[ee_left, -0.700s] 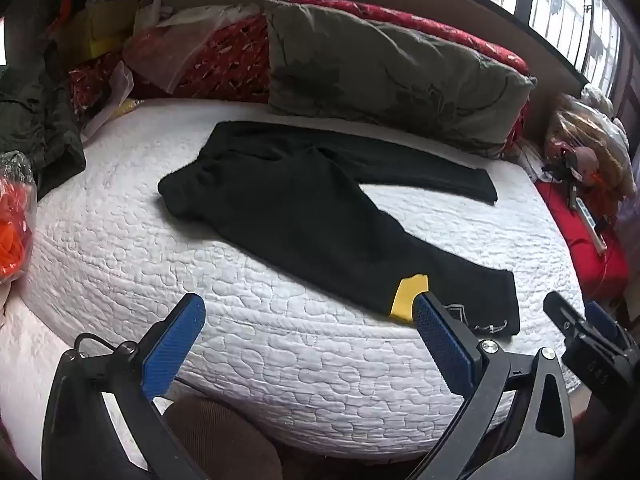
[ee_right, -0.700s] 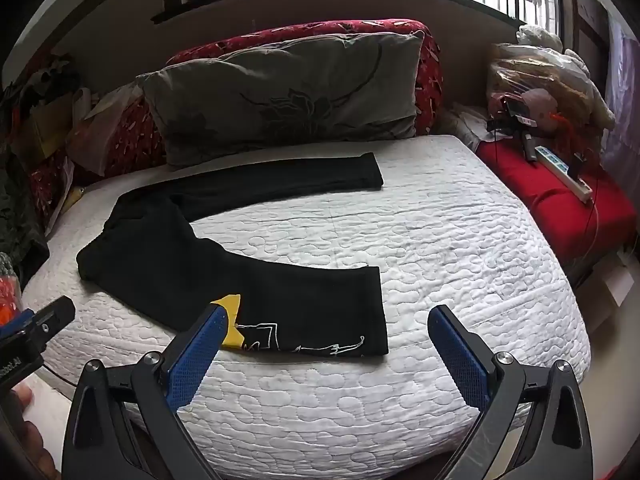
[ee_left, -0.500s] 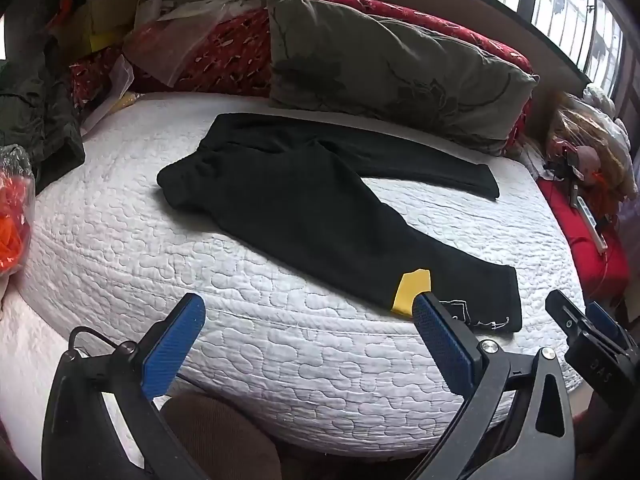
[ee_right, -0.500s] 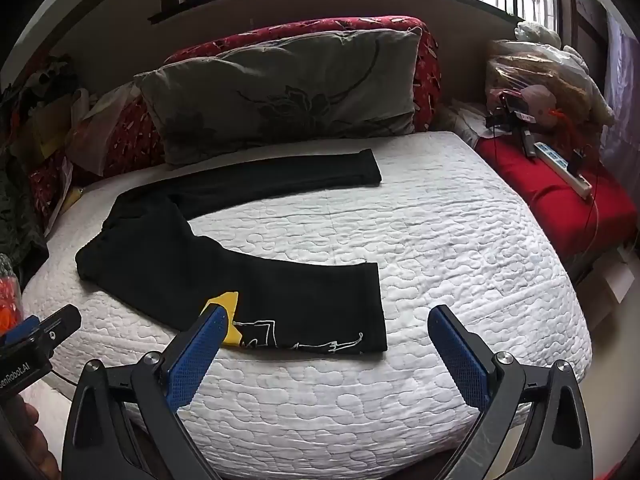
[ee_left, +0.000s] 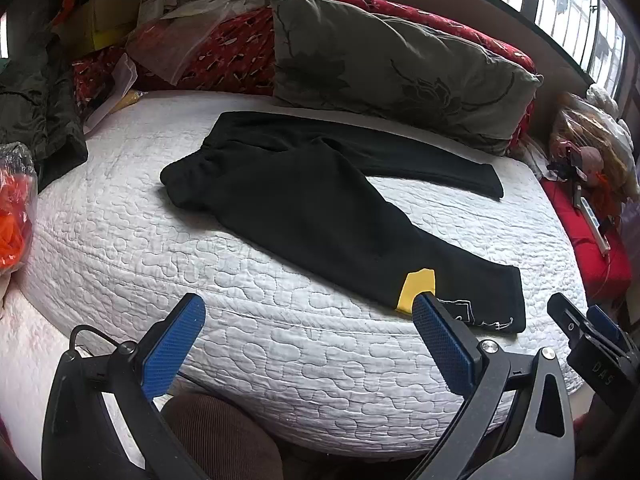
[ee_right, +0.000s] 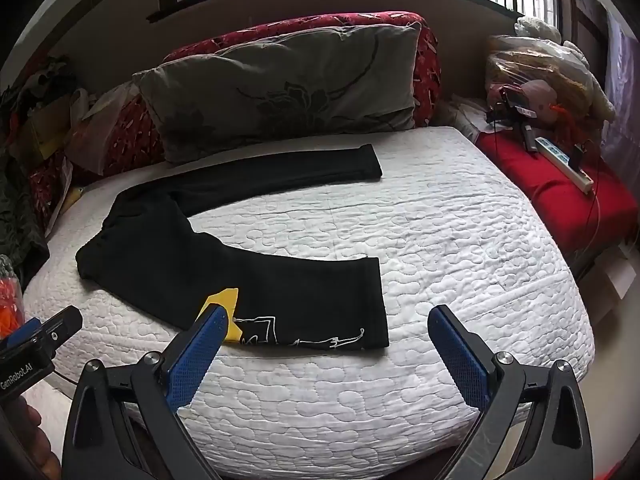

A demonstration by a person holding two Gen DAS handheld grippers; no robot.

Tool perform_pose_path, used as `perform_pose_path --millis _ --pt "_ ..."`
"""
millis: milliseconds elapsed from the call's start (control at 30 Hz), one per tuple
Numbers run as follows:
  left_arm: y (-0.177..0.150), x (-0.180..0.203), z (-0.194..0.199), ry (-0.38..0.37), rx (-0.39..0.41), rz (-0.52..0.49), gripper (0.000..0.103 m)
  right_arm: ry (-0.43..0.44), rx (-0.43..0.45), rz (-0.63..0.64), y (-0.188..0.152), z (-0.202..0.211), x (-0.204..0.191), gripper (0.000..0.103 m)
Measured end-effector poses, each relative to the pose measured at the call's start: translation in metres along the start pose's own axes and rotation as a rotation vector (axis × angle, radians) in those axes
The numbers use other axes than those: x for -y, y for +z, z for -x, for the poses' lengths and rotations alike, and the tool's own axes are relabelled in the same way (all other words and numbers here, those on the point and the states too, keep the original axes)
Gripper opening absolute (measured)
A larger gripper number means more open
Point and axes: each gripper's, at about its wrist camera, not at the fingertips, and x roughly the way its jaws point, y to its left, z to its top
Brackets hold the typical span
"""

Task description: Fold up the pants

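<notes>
Pants (ee_left: 304, 200), black, unfolded: spread flat on the white quilted mattress (ee_left: 120, 240) at frame centre, legs splayed in a V, waist toward the left; near leg carries a yellow patch (ee_left: 416, 286) and white print by the hem. Left gripper (ee_left: 308, 330): lower frame, jaws wide apart, holding nothing, short of the mattress edge. Right gripper (ee_right: 326, 344): lower frame, jaws wide apart, holding nothing, before the near hem. Grey pillow (ee_right: 280, 84): upper centre, against a red cushion (ee_right: 428, 64).

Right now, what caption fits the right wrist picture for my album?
Open right gripper hovers before black pants spread flat, legs apart, on a white quilted mattress.
</notes>
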Motion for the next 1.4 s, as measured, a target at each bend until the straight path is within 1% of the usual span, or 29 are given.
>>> perform_pose_path --millis 633,1400 --pt "-0.0007 -0.0012 0.0004 -0.018 -0.007 0.013 0.103 -0.001 -0.011 -0.002 -0.0019 -0.0019 -0.0012 0.101" --pt "0.0038 0.0013 -0.0062 -0.012 -0.019 0.002 0.103 -0.002 -0.037 0.002 -0.003 -0.0094 -0.0019 0.101"
